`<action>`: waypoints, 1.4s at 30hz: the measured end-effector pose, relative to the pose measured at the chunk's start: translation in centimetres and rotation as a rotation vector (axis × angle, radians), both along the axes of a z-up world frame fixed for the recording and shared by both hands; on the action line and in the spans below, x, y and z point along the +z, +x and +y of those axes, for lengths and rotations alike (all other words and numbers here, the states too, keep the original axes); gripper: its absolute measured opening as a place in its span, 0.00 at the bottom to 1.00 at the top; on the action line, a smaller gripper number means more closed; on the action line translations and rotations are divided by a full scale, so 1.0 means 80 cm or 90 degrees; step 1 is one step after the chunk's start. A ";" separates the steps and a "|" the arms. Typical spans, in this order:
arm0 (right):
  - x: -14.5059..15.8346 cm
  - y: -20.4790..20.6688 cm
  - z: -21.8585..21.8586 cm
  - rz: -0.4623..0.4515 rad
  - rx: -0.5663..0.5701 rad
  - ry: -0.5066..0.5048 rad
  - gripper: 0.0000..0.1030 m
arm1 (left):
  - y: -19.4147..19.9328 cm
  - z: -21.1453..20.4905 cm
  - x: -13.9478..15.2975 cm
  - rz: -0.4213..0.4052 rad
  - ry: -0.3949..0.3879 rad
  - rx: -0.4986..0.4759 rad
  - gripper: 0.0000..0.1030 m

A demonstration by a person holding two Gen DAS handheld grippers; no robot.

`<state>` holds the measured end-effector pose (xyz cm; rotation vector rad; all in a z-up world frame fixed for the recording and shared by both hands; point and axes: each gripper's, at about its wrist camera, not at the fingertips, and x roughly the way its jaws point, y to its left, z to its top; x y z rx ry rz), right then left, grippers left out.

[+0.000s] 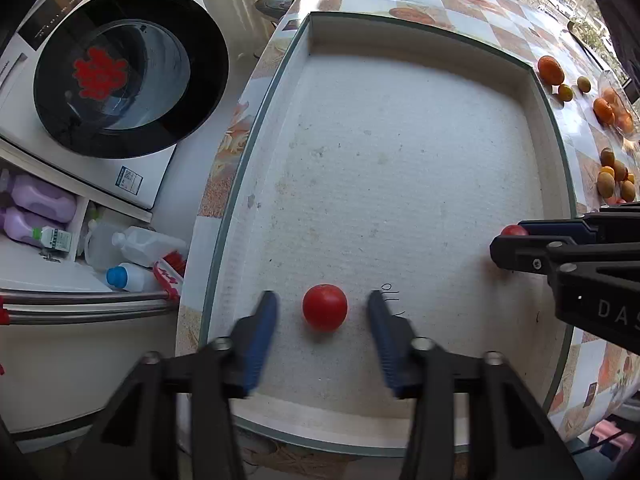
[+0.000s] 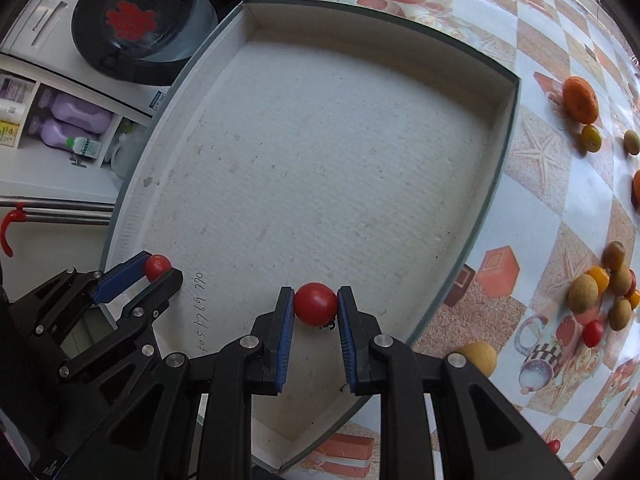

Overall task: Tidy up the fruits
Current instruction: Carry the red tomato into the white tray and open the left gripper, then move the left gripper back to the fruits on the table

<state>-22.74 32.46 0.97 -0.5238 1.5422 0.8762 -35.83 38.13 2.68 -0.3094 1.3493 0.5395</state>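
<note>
A shallow white tray [image 1: 400, 46] lies on the patterned table; it also shows in the right wrist view [image 2: 360, 32]. My left gripper [image 1: 323, 308] is open, its blue fingers either side of a red tomato [image 1: 325, 307] lying on the tray floor, not touching it. In the right wrist view the left gripper [image 2: 158, 270] and that tomato [image 2: 157, 265] show at the tray's left edge. My right gripper [image 2: 316, 306] is shut on a second red tomato [image 2: 315, 304] low over the tray's near corner. This tomato [image 1: 514, 230] peeks above the right gripper [image 1: 508, 240] in the left wrist view.
Oranges [image 2: 580, 99], small brown-green fruits [image 2: 585, 288], and a small red tomato [image 2: 593, 333] lie on the table right of the tray. A yellow fruit [image 2: 478, 358] sits behind my right fingers. A washing machine [image 1: 120, 72] and shelves with bottles [image 1: 44, 200] stand left of the table.
</note>
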 end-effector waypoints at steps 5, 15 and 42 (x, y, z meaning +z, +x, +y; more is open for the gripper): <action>-0.006 -0.001 0.010 0.005 0.004 -0.002 0.48 | 0.001 -0.001 0.005 -0.009 0.020 -0.011 0.81; 0.037 0.027 -0.004 -0.012 -0.066 0.065 0.80 | 0.007 -0.006 0.015 -0.004 0.011 -0.024 0.81; 0.051 0.141 -0.311 -0.063 -0.381 -0.010 0.80 | 0.183 -0.181 0.084 -0.086 -0.002 -0.246 0.81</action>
